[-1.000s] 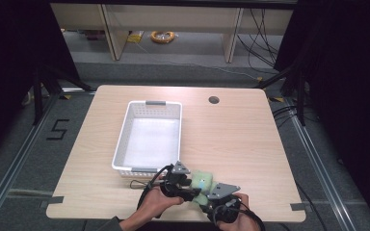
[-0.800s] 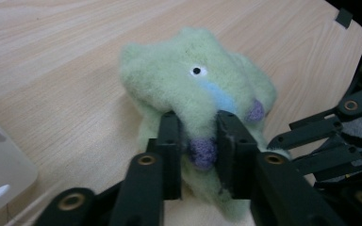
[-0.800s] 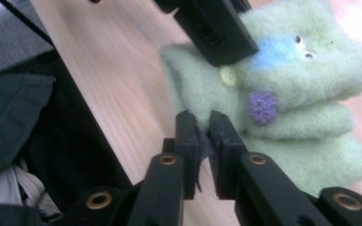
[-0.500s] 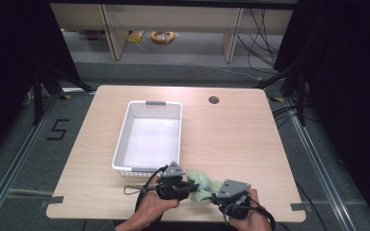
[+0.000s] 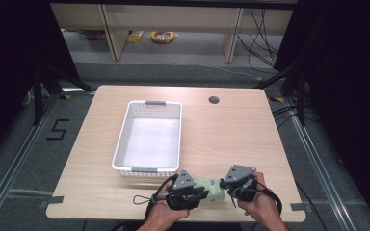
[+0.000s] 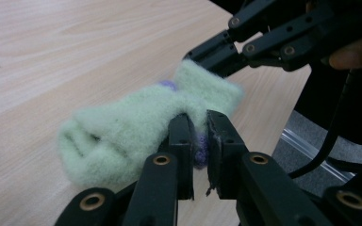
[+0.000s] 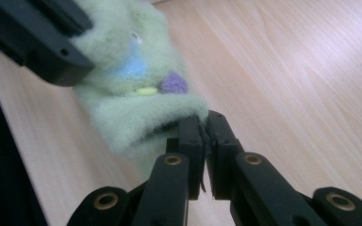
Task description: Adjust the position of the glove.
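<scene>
- Left hand (image 5: 161, 213): entered from the bottom edge of the high view, wrapped around the body of its gripper.
- Left gripper (image 5: 203, 191): held low near the table's front edge, grey three-cornered plate on top, pointed toward the right gripper; a cable is looped out to its left. In the left gripper view (image 6: 199, 137), the two black jaws are seen nearly closed, pinched on the edge of a fuzzy green sock (image 6: 136, 129).
- Right hand (image 5: 258, 204): entered from the bottom edge, curled around its gripper.
- Right gripper (image 5: 222, 184): pointed toward the left gripper, grey plate uppermost. In its own view (image 7: 203, 129), the jaws are nearly closed on the sock's opposite edge.
</scene>
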A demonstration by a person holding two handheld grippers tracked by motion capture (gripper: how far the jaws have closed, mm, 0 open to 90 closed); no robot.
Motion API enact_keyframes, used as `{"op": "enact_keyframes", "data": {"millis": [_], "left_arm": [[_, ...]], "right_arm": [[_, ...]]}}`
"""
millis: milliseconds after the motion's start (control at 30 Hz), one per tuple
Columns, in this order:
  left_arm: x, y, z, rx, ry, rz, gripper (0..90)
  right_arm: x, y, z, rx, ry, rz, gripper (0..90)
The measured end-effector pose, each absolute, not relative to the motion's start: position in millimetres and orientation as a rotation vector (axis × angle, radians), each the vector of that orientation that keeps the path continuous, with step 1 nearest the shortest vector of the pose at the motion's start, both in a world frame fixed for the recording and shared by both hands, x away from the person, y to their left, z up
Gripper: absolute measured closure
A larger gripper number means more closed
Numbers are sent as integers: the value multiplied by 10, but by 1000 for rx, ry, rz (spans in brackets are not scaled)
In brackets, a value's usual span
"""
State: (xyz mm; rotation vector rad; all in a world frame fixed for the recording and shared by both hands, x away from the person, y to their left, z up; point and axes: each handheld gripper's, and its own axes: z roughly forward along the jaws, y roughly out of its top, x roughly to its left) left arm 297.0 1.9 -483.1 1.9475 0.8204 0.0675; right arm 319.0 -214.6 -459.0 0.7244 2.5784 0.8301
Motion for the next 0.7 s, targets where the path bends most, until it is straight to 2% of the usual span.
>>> {"op": "enact_keyframes", "data": {"millis": [200, 267, 433, 500, 633, 700], "left_arm": [[2946, -24, -4989, 1985, 857, 15, 773], [2942, -12, -4984, 1993, 850, -28, 696], [2872, 110, -4883, 1968, 847, -22, 564], [2867, 222, -4819, 1934, 869, -2, 521], [2896, 446, -4730, 1909, 879, 142, 504], [2925, 516, -4742, 1912, 893, 160, 494]], "right_arm": [[3250, -2198, -4783, 752, 2640, 837, 825], [3247, -2231, -4780, 798, 2615, 828, 764], [3213, -2365, -4675, 924, 2549, 893, 645], [3148, -2384, -4611, 986, 2507, 953, 602], [3014, -2346, -4574, 1039, 2478, 1075, 555], [2939, -2317, -4570, 1088, 2485, 1116, 539]]}}
